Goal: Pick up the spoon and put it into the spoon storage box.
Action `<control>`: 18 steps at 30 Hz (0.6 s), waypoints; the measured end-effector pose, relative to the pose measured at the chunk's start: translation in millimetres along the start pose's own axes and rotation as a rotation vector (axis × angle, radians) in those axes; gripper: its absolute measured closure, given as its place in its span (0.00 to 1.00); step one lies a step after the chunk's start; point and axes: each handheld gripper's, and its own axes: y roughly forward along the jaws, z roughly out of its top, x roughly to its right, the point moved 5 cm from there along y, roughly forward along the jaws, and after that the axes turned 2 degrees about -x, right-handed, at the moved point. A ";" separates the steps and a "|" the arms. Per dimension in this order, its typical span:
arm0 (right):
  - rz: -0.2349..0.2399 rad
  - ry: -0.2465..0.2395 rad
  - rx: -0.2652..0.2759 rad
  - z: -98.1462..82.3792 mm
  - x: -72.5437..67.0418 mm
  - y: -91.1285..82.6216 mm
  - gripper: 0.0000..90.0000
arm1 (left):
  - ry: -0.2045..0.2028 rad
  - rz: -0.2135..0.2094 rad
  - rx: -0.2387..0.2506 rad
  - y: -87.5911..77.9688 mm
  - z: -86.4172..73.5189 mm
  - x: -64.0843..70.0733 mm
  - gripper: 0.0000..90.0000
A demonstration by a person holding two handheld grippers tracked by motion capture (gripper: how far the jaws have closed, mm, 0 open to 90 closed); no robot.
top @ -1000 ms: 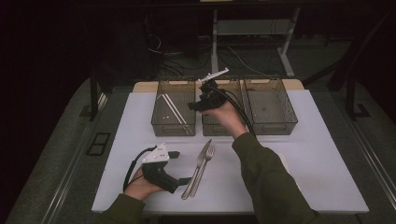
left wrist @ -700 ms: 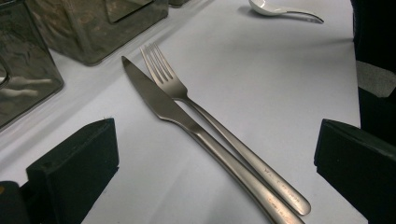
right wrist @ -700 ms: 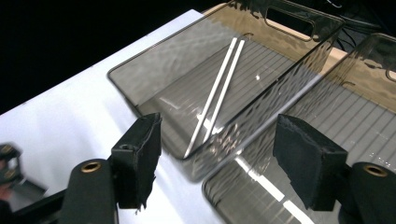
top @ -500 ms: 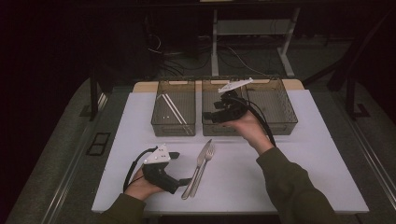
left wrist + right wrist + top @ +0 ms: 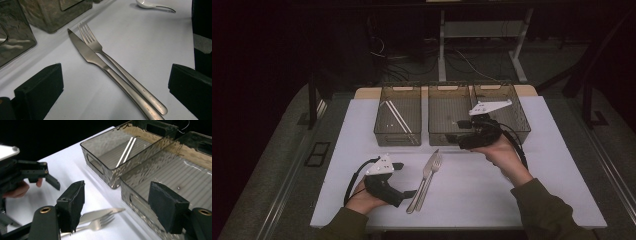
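Steel cutlery is the matter in hand: a knife [image 5: 426, 176] and a fork [image 5: 429, 180] lie touching side by side on the white surface [image 5: 492, 200], and everything here is placed from that pair. Nearest the person, just left of the handles, the left claw [image 5: 408, 193] rests on the surface with its jaws spread wide and nothing between them; in the left gripper view the knife [image 5: 100, 63] and fork [image 5: 112, 65] run straight out ahead between its two black pads, handles toward the claw, tips away. Their long axis runs from the near edge of the surface toward the bins, leaning slightly right. Beyond the tips and to their right hovers the right claw [image 5: 452, 137], pointing left along the front of the bins; its jaws have just been opening, stand fairly wide and hold nothing, with knife [image 5: 102, 213] and fork [image 5: 96, 225] below them in its own view. Behind the tips stand three smoky plastic bins: the left bin [image 5: 379, 131] holds a pair of pale sticks [image 5: 394, 116], the middle bin [image 5: 434, 136] looks bare. By my reading the left claw is nearer the handles and already lined up with the pair, so a pick there calls for little more than moving forward.
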 end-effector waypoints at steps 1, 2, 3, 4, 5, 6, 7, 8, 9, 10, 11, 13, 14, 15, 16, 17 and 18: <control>-0.001 0.000 0.004 -3.3 0.6 -3.3 0.33 | 0.000 0.001 -0.003 -0.1 -0.4 -0.2 0.00; 0.000 0.000 0.010 -6.9 1.1 -6.5 0.33 | 0.002 0.001 -0.009 -0.2 -0.8 -0.5 0.00; -0.002 0.004 0.013 -10.9 1.9 -10.3 0.33 | 0.000 0.002 -0.006 0.0 -0.9 -0.7 0.00; -0.005 0.009 0.018 -15.4 3.2 -14.2 0.33 | 0.000 0.003 -0.005 0.1 -0.9 -0.9 0.00; -0.006 0.013 0.022 -20.1 4.9 -18.0 0.33 | -0.001 0.003 -0.005 0.0 -0.6 -0.8 0.00; -0.012 0.015 0.022 -25.2 6.4 -21.9 0.33 | -0.004 0.004 -0.002 0.1 -0.4 -0.5 0.00; -0.024 0.020 0.021 -30.4 8.3 -26.0 0.35 | -0.003 0.005 -0.004 0.1 -0.6 -0.3 0.00; -0.029 0.024 0.020 -35.7 11.0 -30.0 0.36 | -0.002 0.007 -0.006 0.3 -0.9 -0.3 0.00; -0.031 0.038 0.016 -41.3 13.1 -34.2 0.38 | -0.003 0.008 -0.007 0.3 -1.1 -0.3 0.00; -0.034 0.048 0.014 -47.1 14.9 -38.5 0.42 | -0.005 0.008 -0.007 0.3 -1.3 -0.5 0.00; -0.037 0.049 0.016 -53.4 16.7 -42.3 0.45 | -0.005 0.010 -0.010 0.0 -1.5 -1.1 0.00; -0.056 0.058 0.015 -66.3 20.9 -48.6 0.50 | -0.004 0.010 -0.014 0.2 -1.7 -1.8 0.00; -0.058 0.061 -0.003 -72.4 22.9 -51.0 0.53 | -0.009 0.009 -0.012 0.7 -1.7 -1.3 0.00; -0.066 0.064 -0.011 -78.0 24.3 -53.7 0.56 | -0.007 0.010 -0.013 0.7 -1.8 -1.3 0.00; -0.071 0.066 -0.013 -83.4 25.6 -56.5 0.61 | -0.006 0.010 -0.013 0.5 -1.7 -0.9 0.00; -0.074 0.070 -0.021 -88.7 26.4 -59.1 0.64 | 0.002 0.011 -0.020 -0.2 -1.9 -0.8 0.00; -0.080 0.077 -0.030 -93.9 26.6 -61.7 0.68 | -0.002 0.013 -0.015 0.1 -1.6 -0.2 0.00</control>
